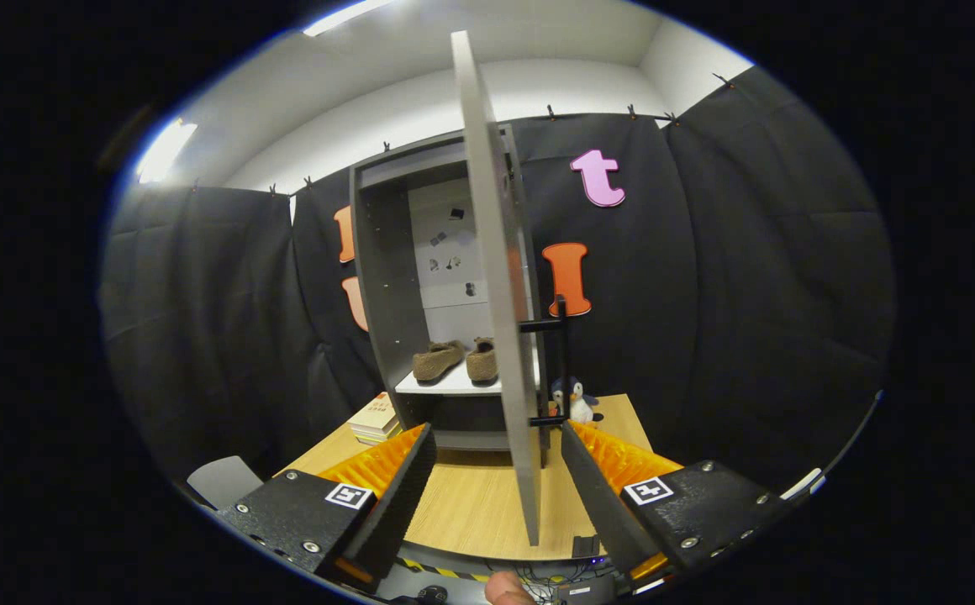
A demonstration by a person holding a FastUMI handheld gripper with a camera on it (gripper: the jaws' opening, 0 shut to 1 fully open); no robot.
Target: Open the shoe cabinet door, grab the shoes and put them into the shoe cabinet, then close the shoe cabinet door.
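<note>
Jaws spread round door [500,286], shoes [455,360] shelved

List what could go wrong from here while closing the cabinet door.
The open gripper straddles the door's edge without gripping it, so a push may slip off. The black handle sits near the right finger and could snag. The shoes lie near the shelf's front edge; the door might clip them.

So the dark grey shoe cabinet [387,286] stands upright on the wooden table, its pale grey door [500,286] swung wide open, edge-on, black bar handle [559,361] on its right face. Two brown slip-on shoes [454,359] sit side by side on the white shelf [445,385] inside.
</note>
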